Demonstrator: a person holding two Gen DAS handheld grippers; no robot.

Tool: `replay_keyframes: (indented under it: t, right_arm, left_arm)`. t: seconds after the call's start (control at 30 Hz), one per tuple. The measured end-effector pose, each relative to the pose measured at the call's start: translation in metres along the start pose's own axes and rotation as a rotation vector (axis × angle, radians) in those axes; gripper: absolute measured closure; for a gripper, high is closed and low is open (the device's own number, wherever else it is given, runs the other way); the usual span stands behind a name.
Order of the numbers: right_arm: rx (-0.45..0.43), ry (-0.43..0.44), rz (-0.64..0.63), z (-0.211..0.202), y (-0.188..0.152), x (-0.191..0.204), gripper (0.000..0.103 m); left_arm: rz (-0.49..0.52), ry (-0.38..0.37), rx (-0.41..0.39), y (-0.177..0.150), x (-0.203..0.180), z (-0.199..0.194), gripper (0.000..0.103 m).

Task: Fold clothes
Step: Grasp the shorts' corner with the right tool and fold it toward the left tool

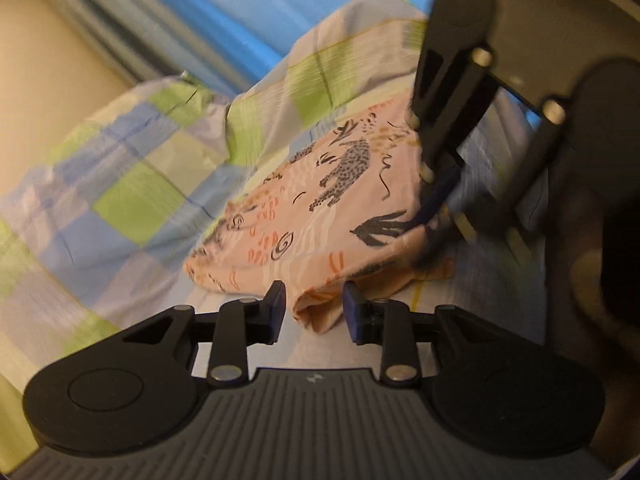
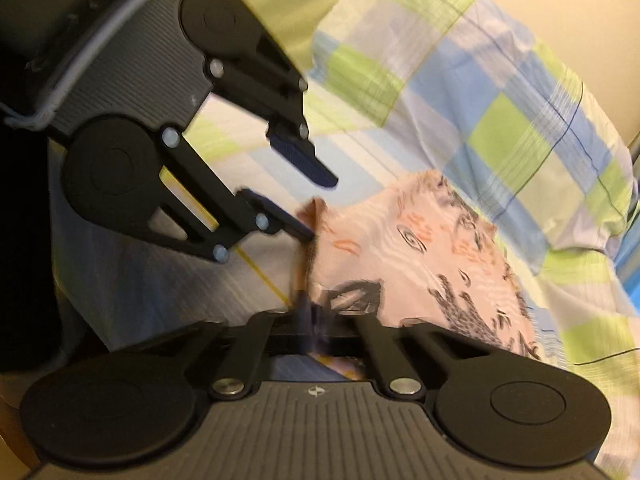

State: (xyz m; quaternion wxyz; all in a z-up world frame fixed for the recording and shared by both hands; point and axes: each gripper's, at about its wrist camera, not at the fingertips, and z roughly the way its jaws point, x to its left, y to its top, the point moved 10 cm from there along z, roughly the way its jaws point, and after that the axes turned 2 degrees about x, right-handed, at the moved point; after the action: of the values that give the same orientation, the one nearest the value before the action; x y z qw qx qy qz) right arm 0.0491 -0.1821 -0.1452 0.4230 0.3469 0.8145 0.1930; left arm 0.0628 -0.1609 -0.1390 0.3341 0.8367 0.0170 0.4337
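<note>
A pink garment (image 1: pixel 320 200) printed with leopards and leaves lies bunched on the checked bedsheet (image 1: pixel 120 184). My left gripper (image 1: pixel 316 308) is open, and a folded corner of the garment sits between its blue pads without being pinched. My right gripper (image 1: pixel 432 228) comes in from the upper right and is shut on the garment's right edge. In the right wrist view the garment (image 2: pixel 420 264) spreads ahead, my right gripper (image 2: pixel 316 328) is clamped on its near edge, and my left gripper (image 2: pixel 316 204) stands open at the raised corner.
The green, blue and white checked sheet (image 2: pixel 480 100) is rumpled into ridges around the garment. A blue surface (image 1: pixel 240 0) and a beige wall (image 1: pixel 40 60) lie beyond the bed. A thin dark cord (image 2: pixel 608 354) crosses the sheet at the right.
</note>
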Motion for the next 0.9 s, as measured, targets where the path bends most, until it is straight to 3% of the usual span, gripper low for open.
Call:
replay_keyframes:
  t: [0.13,0.3,0.43,0.63,0.73,0.8,0.87,0.9]
  right_arm:
    - [-0.026,-0.179,-0.221,-0.014,0.003,-0.005,0.103]
    - [0.047,-0.100,-0.358,0.001,-0.023,0.023,0.103]
    - [0.036,-0.088,-0.343,0.006,-0.021,0.026,0.102]
    - [0.012,-0.087,-0.371,0.004,-0.019,0.036,0.101]
    - [0.007,-0.084,-0.361,0.002,-0.020,0.037,0.100]
    - [0.004,-0.070,-0.348,0.001,-0.019,0.036,0.091]
    - [-0.003,-0.054,-0.331,-0.003,-0.019,0.037,0.067]
    - [-0.004,-0.058,-0.331,-0.003,-0.019,0.036,0.066]
  left_arm:
    - [0.047,0.013,0.000,0.001,-0.005,0.004,0.075]
    - [0.054,0.011,-0.002,0.000,-0.006,0.004,0.075]
    - [0.031,-0.016,-0.071,0.007,-0.009,-0.009,0.070]
    - [-0.199,-0.049,-0.082,0.019,0.012,0.000,0.069]
    - [-0.222,-0.055,-0.044,0.016,0.013,0.006,0.069]
    - [-0.208,-0.061,-0.014,0.012,0.010,0.010,0.069]
    - [-0.205,-0.063,-0.004,0.009,0.010,0.011,0.069]
    - [-0.208,-0.063,-0.002,0.008,0.010,0.011,0.069]
